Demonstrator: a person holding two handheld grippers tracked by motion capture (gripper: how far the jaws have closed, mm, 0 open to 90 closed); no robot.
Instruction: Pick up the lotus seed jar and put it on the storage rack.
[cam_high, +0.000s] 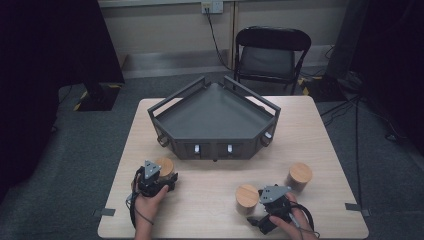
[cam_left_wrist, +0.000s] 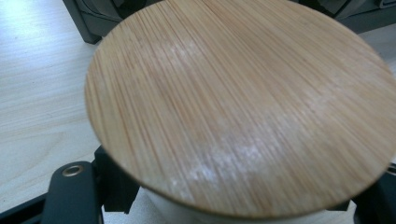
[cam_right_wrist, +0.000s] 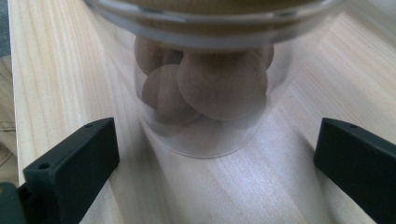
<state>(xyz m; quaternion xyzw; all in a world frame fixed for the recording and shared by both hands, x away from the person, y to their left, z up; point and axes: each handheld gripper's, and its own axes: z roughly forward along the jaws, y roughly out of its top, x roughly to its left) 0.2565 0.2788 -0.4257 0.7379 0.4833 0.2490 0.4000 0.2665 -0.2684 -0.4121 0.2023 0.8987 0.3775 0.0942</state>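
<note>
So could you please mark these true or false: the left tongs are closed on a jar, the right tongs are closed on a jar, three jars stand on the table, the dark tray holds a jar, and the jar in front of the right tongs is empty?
1. The left tongs are closed on a jar. True: they grip the left jar under its bamboo lid.
2. The right tongs are closed on a jar. False: their jaws stand wide apart in front of the middle jar.
3. Three jars stand on the table. True, counting the right jar.
4. The dark tray holds a jar. False: nothing lies in it.
5. The middle jar is empty. False: round brown pieces fill it.
</note>
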